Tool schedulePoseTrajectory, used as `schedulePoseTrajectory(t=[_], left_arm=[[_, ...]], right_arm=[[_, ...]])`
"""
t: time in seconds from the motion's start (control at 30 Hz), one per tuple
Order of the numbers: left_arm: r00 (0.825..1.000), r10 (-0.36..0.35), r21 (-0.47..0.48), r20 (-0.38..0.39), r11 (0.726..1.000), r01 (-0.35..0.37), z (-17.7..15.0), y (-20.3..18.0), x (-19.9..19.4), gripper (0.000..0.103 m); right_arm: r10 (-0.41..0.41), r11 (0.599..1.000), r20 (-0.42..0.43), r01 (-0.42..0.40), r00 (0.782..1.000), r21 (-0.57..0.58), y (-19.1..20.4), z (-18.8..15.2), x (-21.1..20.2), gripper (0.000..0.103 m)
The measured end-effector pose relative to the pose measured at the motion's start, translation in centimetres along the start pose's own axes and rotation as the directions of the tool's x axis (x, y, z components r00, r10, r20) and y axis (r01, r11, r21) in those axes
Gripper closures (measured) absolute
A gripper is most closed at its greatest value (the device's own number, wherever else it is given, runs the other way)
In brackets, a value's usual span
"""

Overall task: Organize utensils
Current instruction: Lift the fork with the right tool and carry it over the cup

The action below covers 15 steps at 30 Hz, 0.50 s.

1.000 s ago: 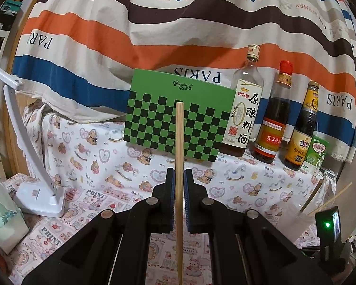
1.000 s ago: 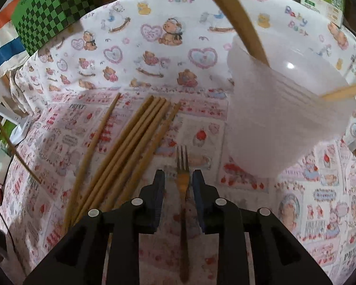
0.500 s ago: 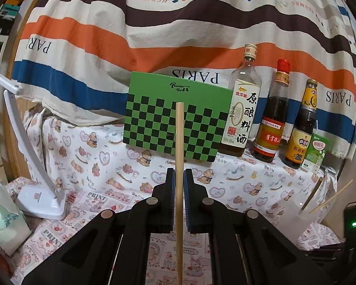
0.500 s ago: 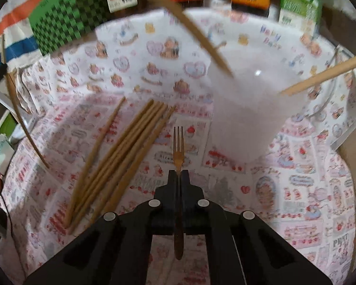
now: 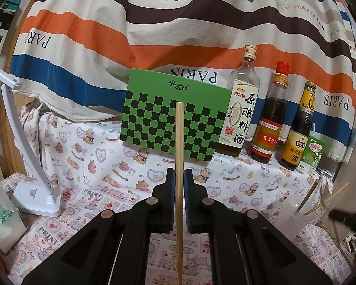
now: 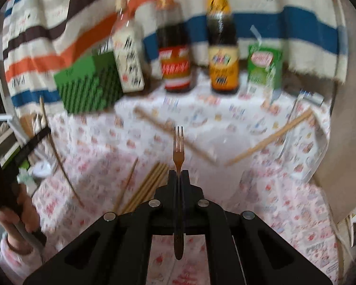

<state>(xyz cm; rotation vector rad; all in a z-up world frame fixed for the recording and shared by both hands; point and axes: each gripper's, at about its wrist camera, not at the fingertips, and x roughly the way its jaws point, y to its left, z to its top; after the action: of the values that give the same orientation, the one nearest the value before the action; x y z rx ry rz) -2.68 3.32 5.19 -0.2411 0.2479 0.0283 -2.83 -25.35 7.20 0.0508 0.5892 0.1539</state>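
Note:
My left gripper (image 5: 179,174) is shut on a wooden chopstick (image 5: 179,137) that stands upright above the table. My right gripper (image 6: 178,174) is shut on a bronze fork (image 6: 178,149), tines forward, lifted off the cloth. A translucent plastic cup (image 5: 290,218) with chopsticks (image 5: 307,198) leaning in it stands at the right; in the blurred right wrist view the cup (image 6: 227,156) is just beyond the fork. Several loose chopsticks (image 6: 147,185) lie on the cloth to the left of my right gripper. My left gripper also shows in the right wrist view (image 6: 45,128).
A green checkered box (image 5: 175,116), three sauce bottles (image 5: 270,116) and a green carton (image 5: 312,154) line the back. A white desk lamp (image 5: 36,197) stands at the left, beside a pale bag (image 5: 0,223). A striped cloth hangs behind.
My right gripper closed on the fork, lifted it off the cloth and tilted up toward the bottles. My left gripper drew back a little with its chopstick.

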Motion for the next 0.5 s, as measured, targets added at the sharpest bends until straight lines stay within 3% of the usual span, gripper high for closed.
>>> schedulePoseTrajectory(t=[0.27, 0.5], left_arm=[[1.0, 0.002, 0.0, -0.021, 1.0, -0.002, -0.3, 0.2, 0.6, 0.097], [0.999, -0.03, -0.009, -0.017, 1.0, 0.03, -0.2, 0.3, 0.4, 0.097]], right_arm=[[-0.029, 0.993, 0.041, 0.024, 0.999, 0.119, -3.5, 6.5, 5.2, 0.099], [-0.073, 0.987, -0.029, 0.076, 0.997, 0.145, -4.5, 5.7, 10.7, 0.099]])
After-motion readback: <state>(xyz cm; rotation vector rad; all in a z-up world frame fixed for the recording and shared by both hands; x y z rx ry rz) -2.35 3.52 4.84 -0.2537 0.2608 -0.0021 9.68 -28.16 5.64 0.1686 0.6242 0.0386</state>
